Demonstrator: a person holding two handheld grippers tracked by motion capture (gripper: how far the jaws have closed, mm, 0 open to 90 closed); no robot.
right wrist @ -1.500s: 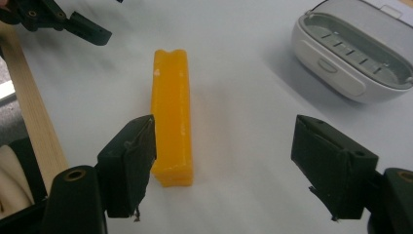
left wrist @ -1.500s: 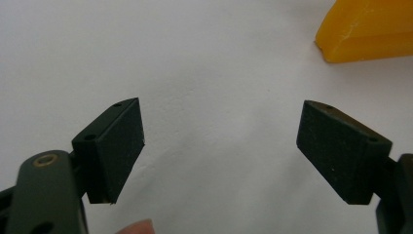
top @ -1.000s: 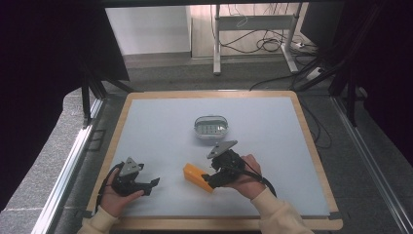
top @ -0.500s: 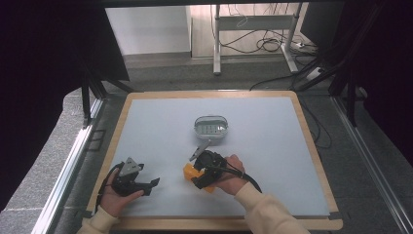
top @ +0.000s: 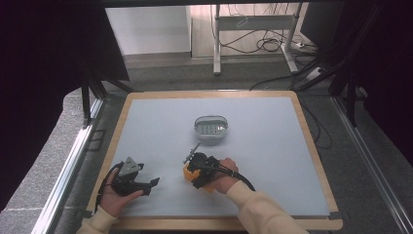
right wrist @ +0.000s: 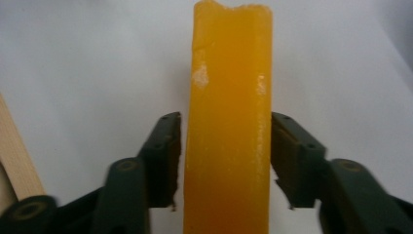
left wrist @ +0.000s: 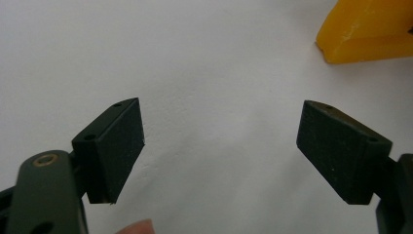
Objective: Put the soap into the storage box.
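Now the right hand-held gripper (right wrist: 225, 161) has just been closing across the yellow block (right wrist: 229, 122) on the tabletop (top: 272, 126), pads touching its long flanks; looks stiff, light, maybe slick.

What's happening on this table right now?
A person works at a white table with a claw in each hand. The right claw has come down over an orange block lying near the table's front, and its jaws have just been closing on the block's two long sides; they look about touching. The left claw rests open on bare table to the left, nothing between its jaws. A small lidded metal tin sits untouched behind the block.
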